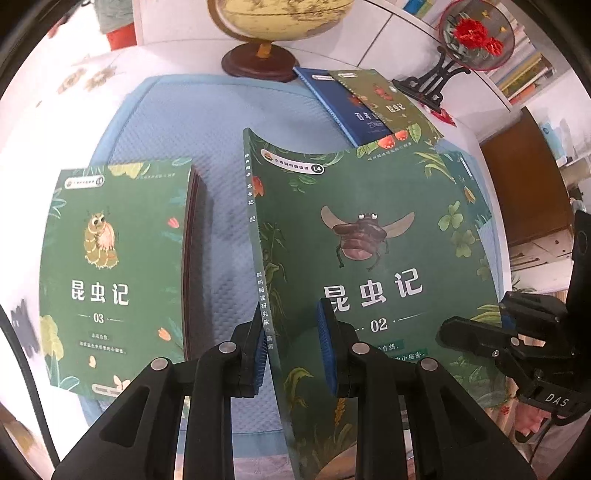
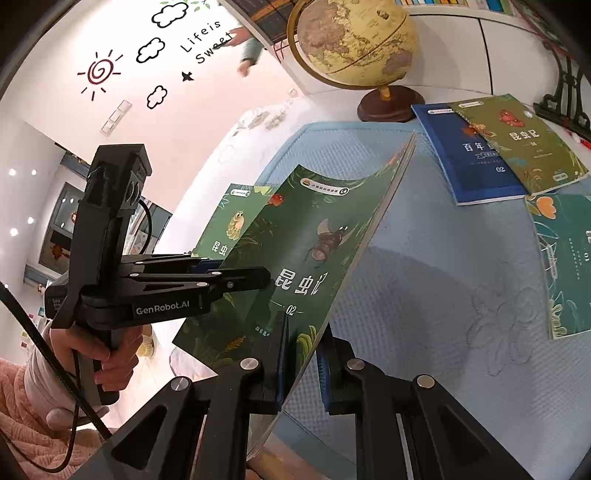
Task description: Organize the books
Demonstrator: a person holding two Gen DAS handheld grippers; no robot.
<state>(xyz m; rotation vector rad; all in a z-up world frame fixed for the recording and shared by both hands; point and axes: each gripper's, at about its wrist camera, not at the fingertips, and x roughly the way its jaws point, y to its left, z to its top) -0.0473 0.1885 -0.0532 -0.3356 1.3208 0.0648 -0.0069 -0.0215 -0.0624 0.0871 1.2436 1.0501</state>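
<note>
Both grippers clamp the green book numbered 02 (image 1: pixel 369 236): the left gripper (image 1: pixel 291 354) grasps its spine edge, the right gripper (image 2: pixel 303 354) its open page edge, holding it tilted above the blue mat (image 1: pixel 221 147). The step in hand appears to be carrying. Next, it likely needs lowering squarely onto book 03 (image 1: pixel 114 269) at the mat's left edge.

A globe (image 1: pixel 273 22) and a floral ornament (image 1: pixel 476 37) stand behind the blue mat (image 1: pixel 177 118).

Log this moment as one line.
book 02 lifted off mat | left tool shut on spine | right tool shut on edge
</note>
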